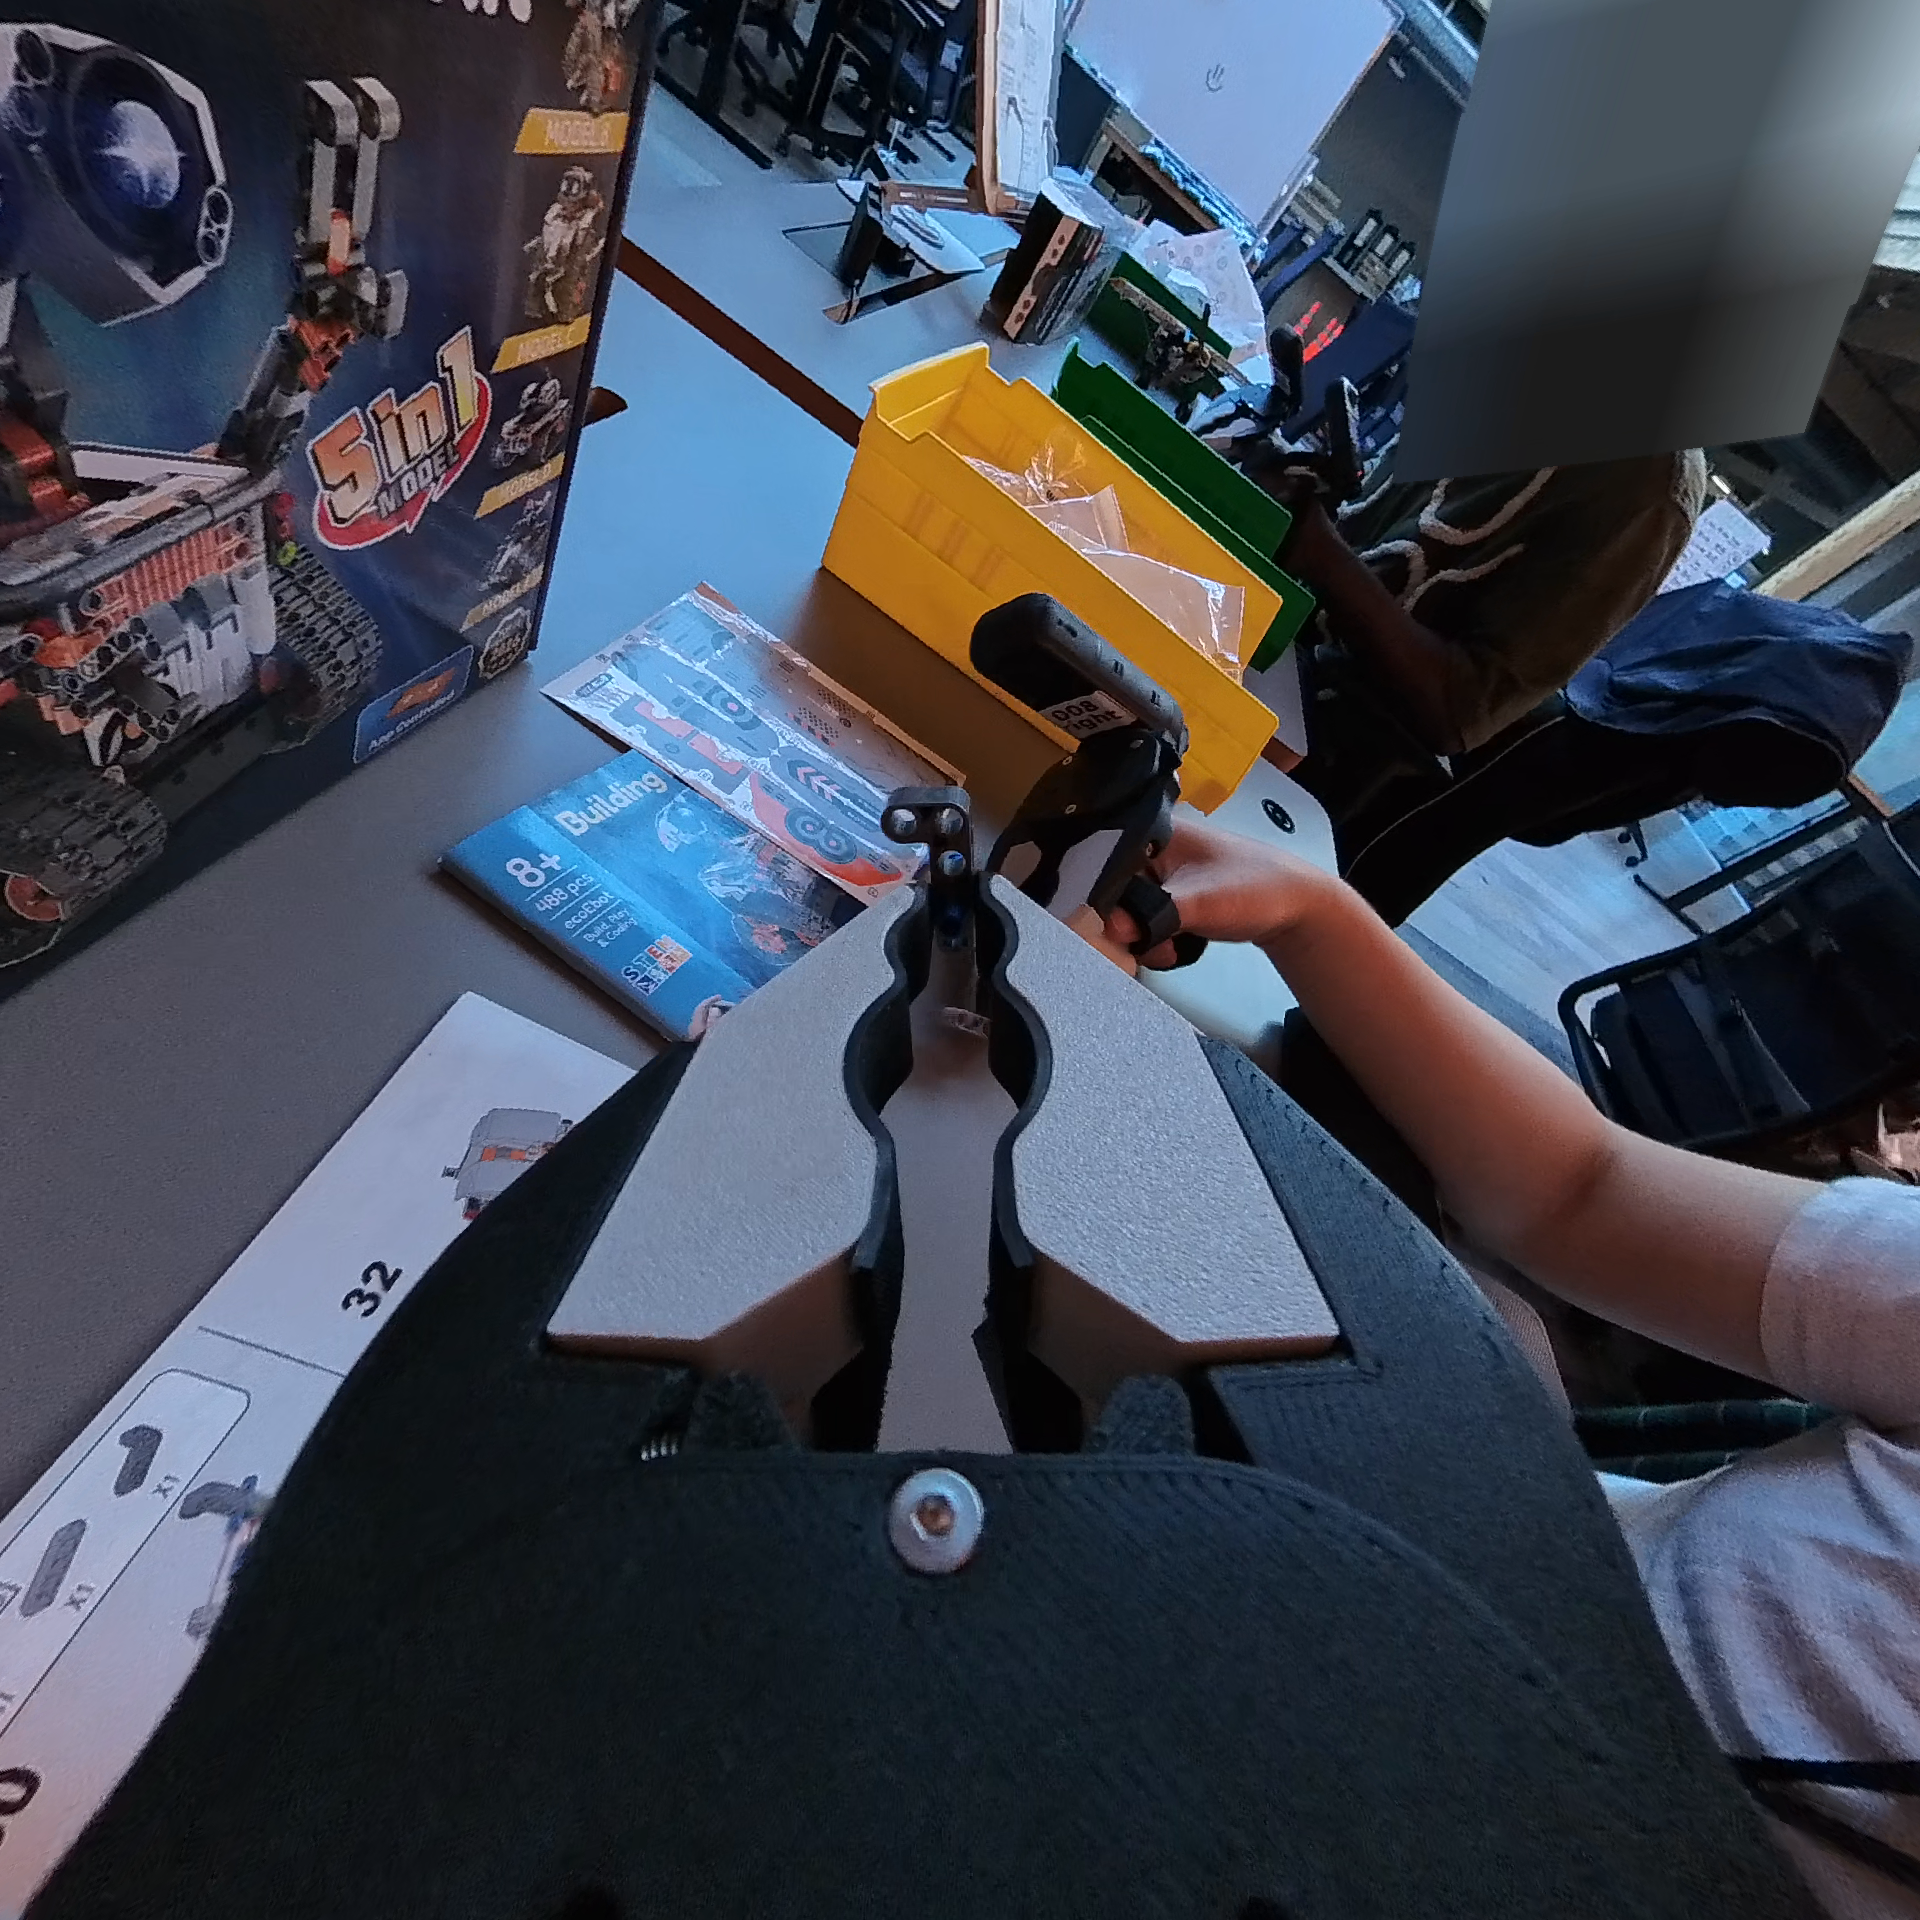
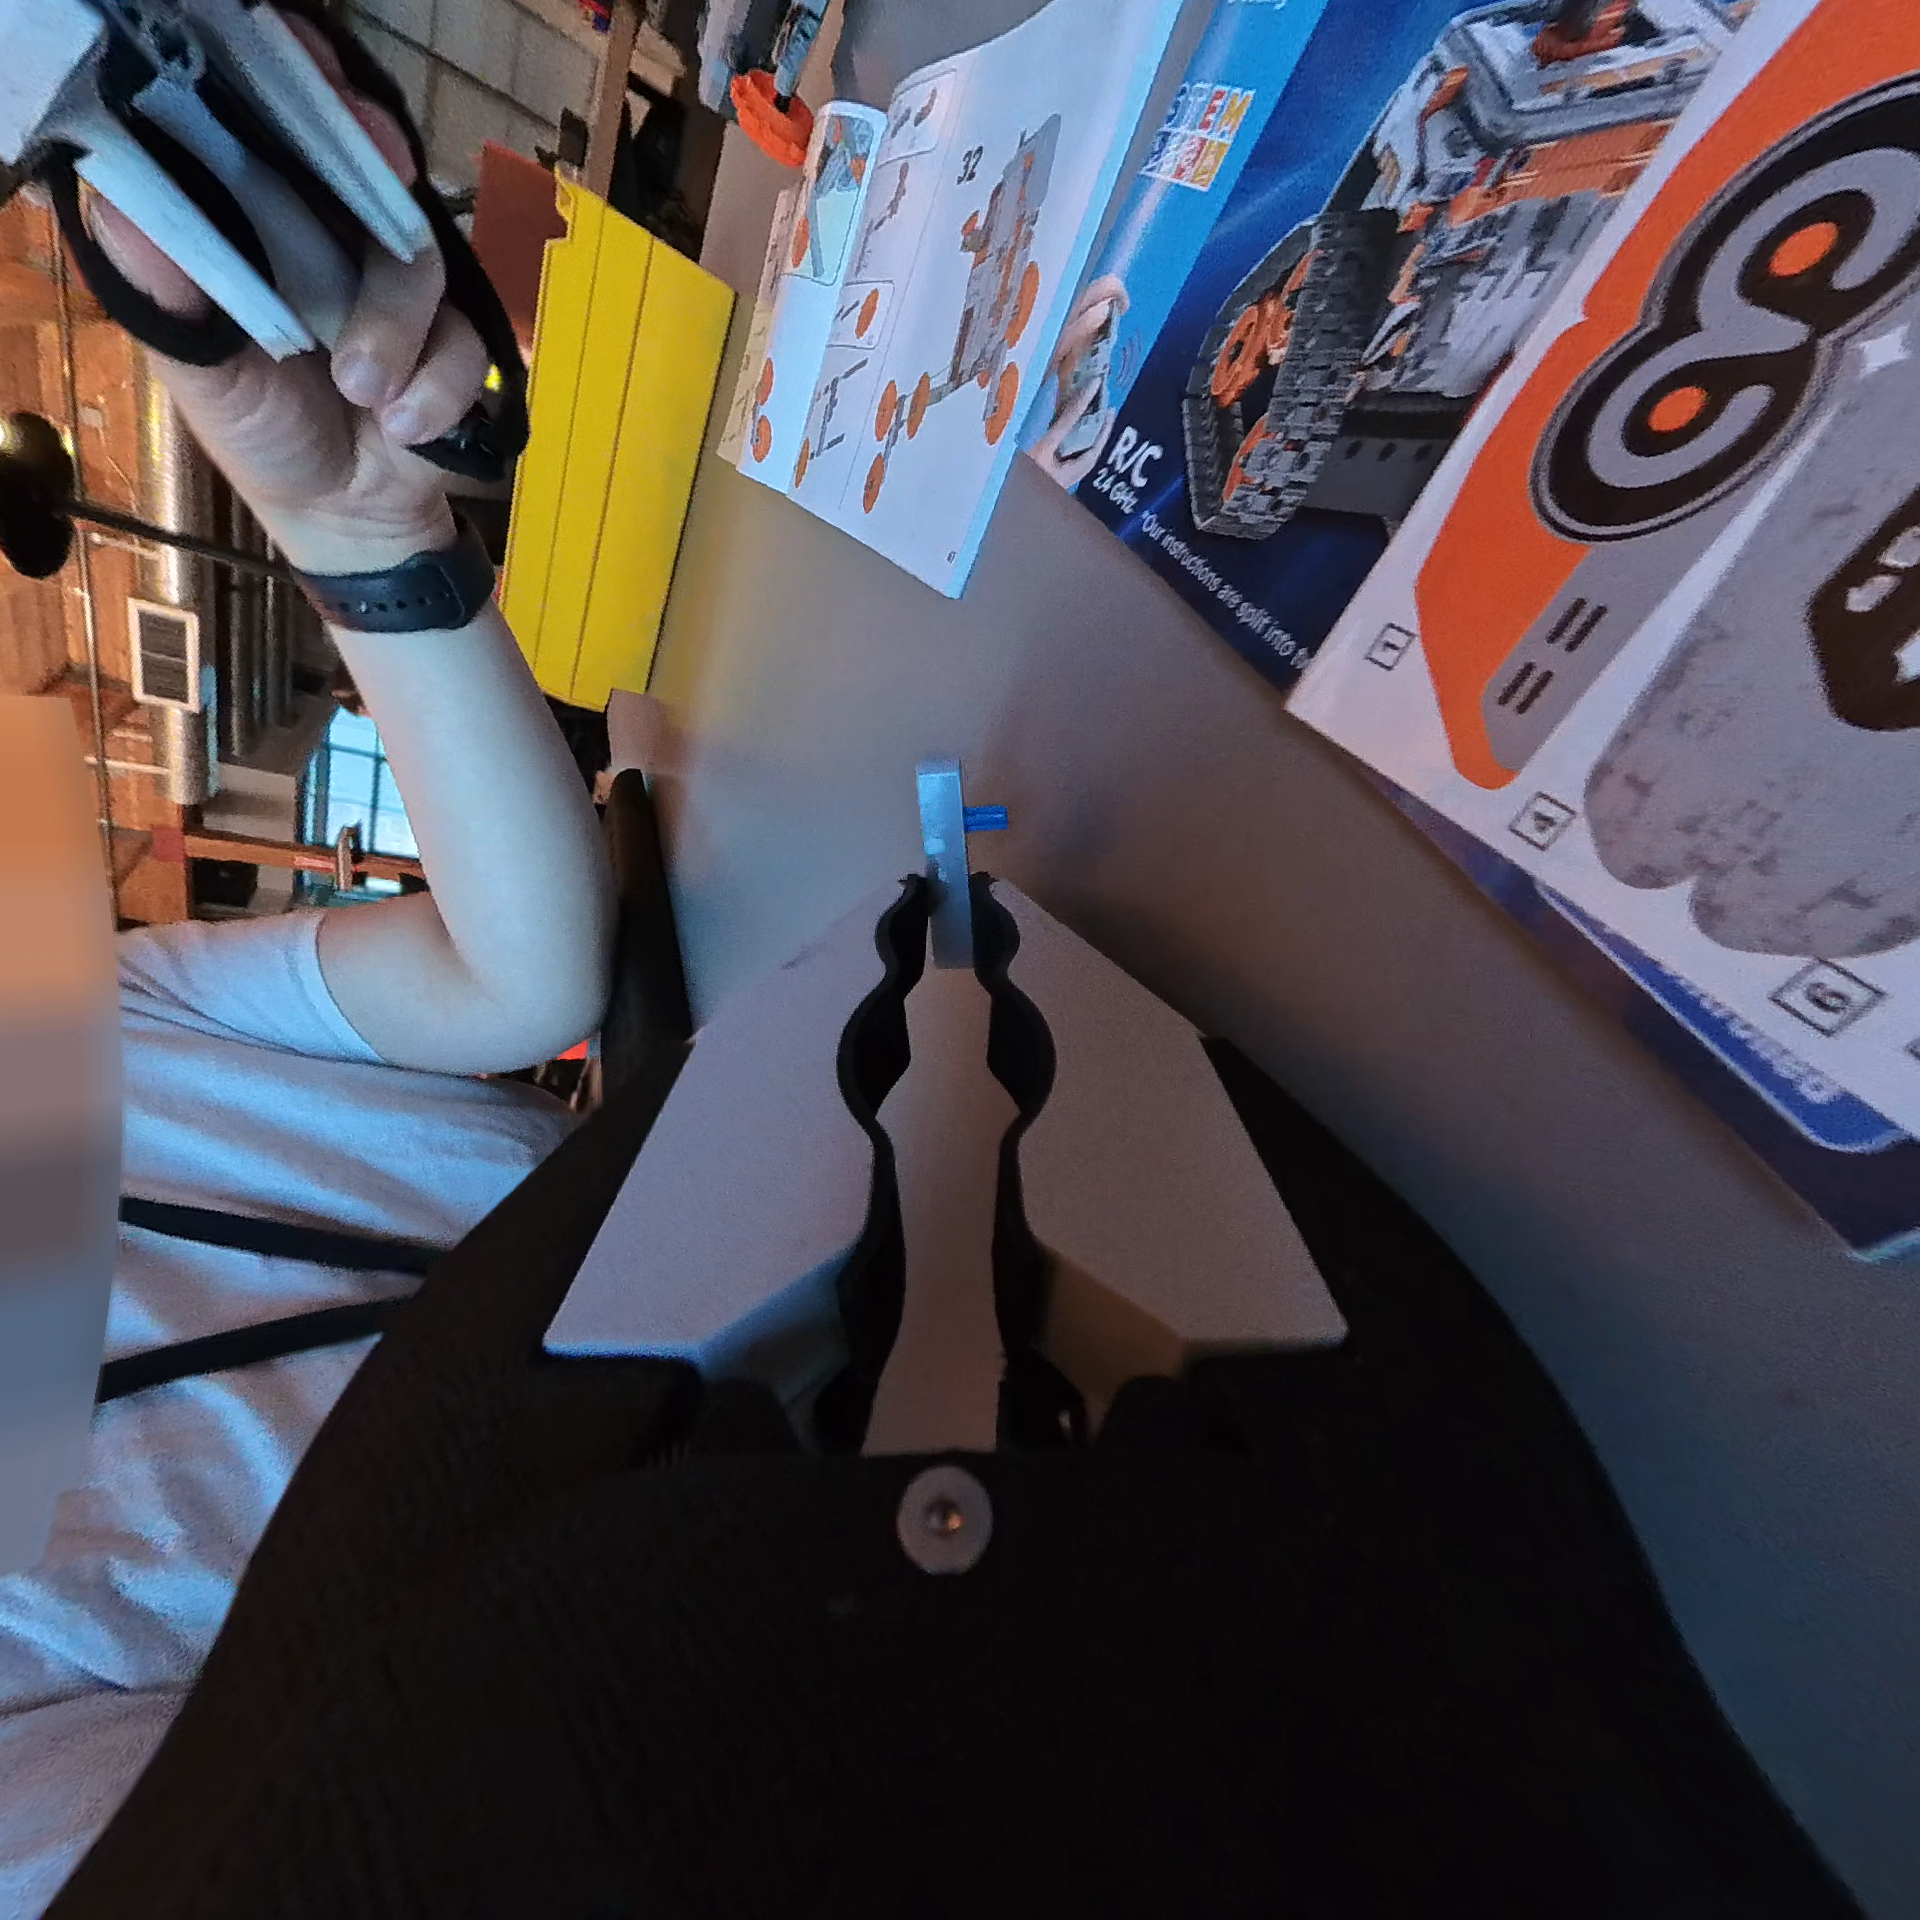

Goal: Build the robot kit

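My left gripper (image 1: 948,896) is shut on a small dark grey building-set beam (image 1: 935,842) with round holes and a blue pin, held upright above the grey table (image 1: 208,1039). My right gripper (image 2: 948,885) is shut on a light grey beam (image 2: 945,862) with a blue pin (image 2: 987,816) sticking out to its right, held over the table (image 2: 1195,935). The right gripper's black handle (image 1: 1091,769) shows in the left wrist view, held by a hand (image 1: 1226,894). The left gripper (image 2: 229,187) shows at the top left of the right wrist view, held by a hand (image 2: 343,416).
A large building-set box (image 1: 260,416) stands at the left. A blue booklet (image 1: 644,904), a sticker sheet (image 1: 748,727) and an open instruction manual (image 1: 312,1247) lie on the table. A yellow bin (image 1: 997,540) with plastic bags and a green bin (image 1: 1174,457) stand behind. Spacing between my two grippers at the tips: around 20 cm.
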